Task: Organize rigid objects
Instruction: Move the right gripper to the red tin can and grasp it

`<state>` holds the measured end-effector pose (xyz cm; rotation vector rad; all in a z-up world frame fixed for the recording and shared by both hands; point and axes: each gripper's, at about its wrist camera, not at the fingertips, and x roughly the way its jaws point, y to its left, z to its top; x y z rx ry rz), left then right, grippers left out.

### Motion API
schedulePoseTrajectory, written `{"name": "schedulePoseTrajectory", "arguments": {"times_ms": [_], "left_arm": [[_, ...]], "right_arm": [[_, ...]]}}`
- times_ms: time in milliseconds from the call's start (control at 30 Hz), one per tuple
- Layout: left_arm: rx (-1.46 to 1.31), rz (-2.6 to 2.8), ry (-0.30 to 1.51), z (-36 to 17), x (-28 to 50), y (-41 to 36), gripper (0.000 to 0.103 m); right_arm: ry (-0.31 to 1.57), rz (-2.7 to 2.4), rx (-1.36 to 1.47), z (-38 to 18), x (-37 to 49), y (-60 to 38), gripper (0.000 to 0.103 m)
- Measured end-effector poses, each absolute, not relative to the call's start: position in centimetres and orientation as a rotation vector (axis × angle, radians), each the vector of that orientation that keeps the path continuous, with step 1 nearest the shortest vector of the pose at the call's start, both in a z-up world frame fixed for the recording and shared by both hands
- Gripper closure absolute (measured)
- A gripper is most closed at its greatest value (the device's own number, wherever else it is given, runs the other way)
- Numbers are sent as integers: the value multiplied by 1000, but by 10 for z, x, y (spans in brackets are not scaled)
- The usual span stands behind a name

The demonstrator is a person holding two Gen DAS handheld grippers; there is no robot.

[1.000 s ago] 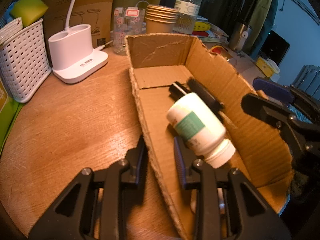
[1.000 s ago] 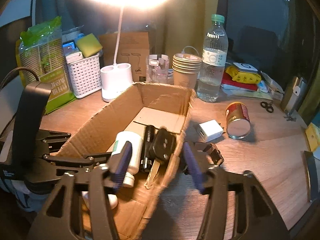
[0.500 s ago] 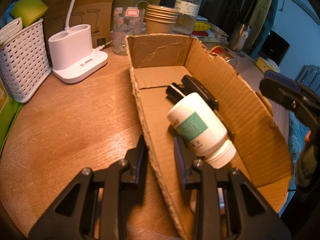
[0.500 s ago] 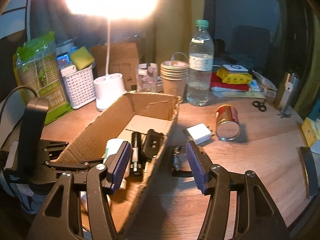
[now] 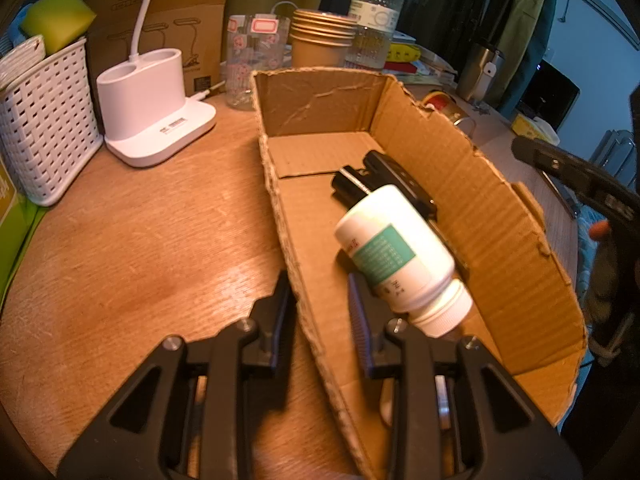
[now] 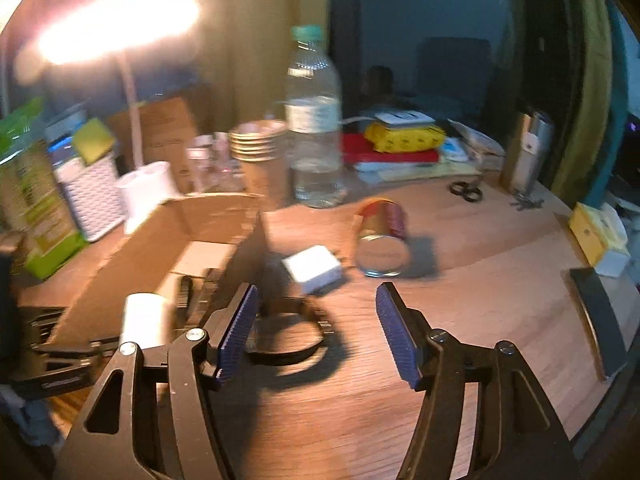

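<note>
An open cardboard box [image 5: 472, 200] lies on the round wooden table [image 5: 132, 240], and inside it rest one white pill bottle [image 5: 400, 260] with a green label, lying on its side with its cap toward the near end, and beyond it two black objects: a slim black cylinder [image 5: 348, 188] and a flat black device [image 5: 400, 180] alongside it. The left hand-held gripper [image 5: 320, 304] straddles the box's near long wall, one finger outside on the table side and the blue-padded finger inside just beside the bottle; its jaws are narrowed onto the cardboard wall, pinching it. The right hand-held gripper [image 6: 316, 328] hovers over the table to the right of the box, its jaws spread wide and having just been opening, with nothing between the blue pads; a black ring-shaped strap [image 6: 288, 332] lies on the table just beyond and partly behind its left finger. Farther on sit one white charger block [image 6: 314, 270] and one red can [image 6: 382, 240] lying on its side, near each other. Behind the box stand one clear water bottle [image 6: 314, 128], one stack of paper cups [image 5: 322, 40], one clear glass with stickers [image 5: 256, 64], one white lamp base [image 5: 154, 104] with a bent neck, and one white woven basket [image 5: 44, 128] holding a yellow-green sponge [image 5: 58, 16]. One pair of scissors [image 6: 466, 191] lies far right in the blurred right wrist view.
</note>
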<state>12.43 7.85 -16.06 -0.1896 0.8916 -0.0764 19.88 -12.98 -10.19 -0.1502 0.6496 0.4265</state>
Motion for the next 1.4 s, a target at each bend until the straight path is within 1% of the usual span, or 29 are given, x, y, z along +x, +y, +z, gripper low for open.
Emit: {"name": "schedulePoseTrajectory", "arguments": {"times_ms": [67, 133, 333, 1167, 1200, 1300, 1400], "left_arm": [[-190, -76, 892, -160, 124, 78, 73], [-190, -76, 892, -161, 124, 79, 73], [-189, -77, 892, -161, 124, 79, 73], [-190, -77, 891, -161, 124, 79, 73], [-190, -77, 892, -161, 124, 79, 73], [-190, -77, 892, -161, 124, 79, 73], [-190, -77, 892, -161, 124, 79, 73]], "right_arm": [[664, 411, -141, -106, 209, -137, 37], [674, 395, -141, -110, 219, -141, 34], [707, 390, -149, -120, 247, -140, 31], [785, 368, -185, -143, 315, -120, 30], [789, 369, -190, -144, 315, -119, 30], [783, 358, -203, -145, 313, -119, 45], [769, 359, -195, -143, 309, -122, 45]]}}
